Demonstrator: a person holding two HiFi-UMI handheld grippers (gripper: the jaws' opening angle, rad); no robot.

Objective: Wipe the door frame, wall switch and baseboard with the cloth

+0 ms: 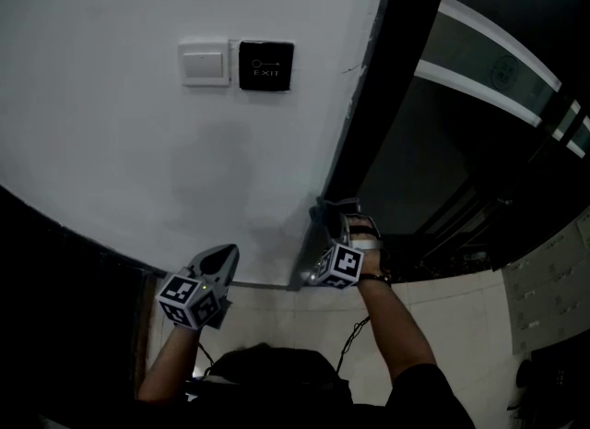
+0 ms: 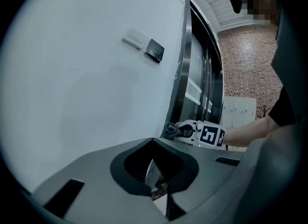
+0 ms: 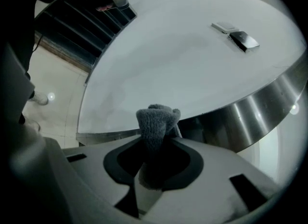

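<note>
My right gripper (image 1: pixel 334 229) is shut on a grey cloth (image 1: pixel 324 213), low against the metal door frame (image 1: pixel 355 132). In the right gripper view the cloth (image 3: pixel 156 122) bulges from the jaws, with the steel frame (image 3: pixel 250 112) just beyond. A white wall switch (image 1: pixel 204 61) sits high on the wall. The metal baseboard (image 1: pixel 267 284) runs along the wall's foot. My left gripper (image 1: pixel 221 256) hovers near that baseboard, shut and holding nothing. From the left gripper view, the right gripper (image 2: pixel 185 130) and cloth (image 2: pixel 172 130) touch the frame (image 2: pixel 180 73).
A black exit button (image 1: pixel 266 65) sits right of the switch. A dark glass door with pale stripes (image 1: pixel 479 49) fills the opening. Pale tiled floor (image 1: pixel 461 326) lies below. Lockers (image 2: pixel 236 112) and a brick wall (image 2: pixel 240 59) stand further off.
</note>
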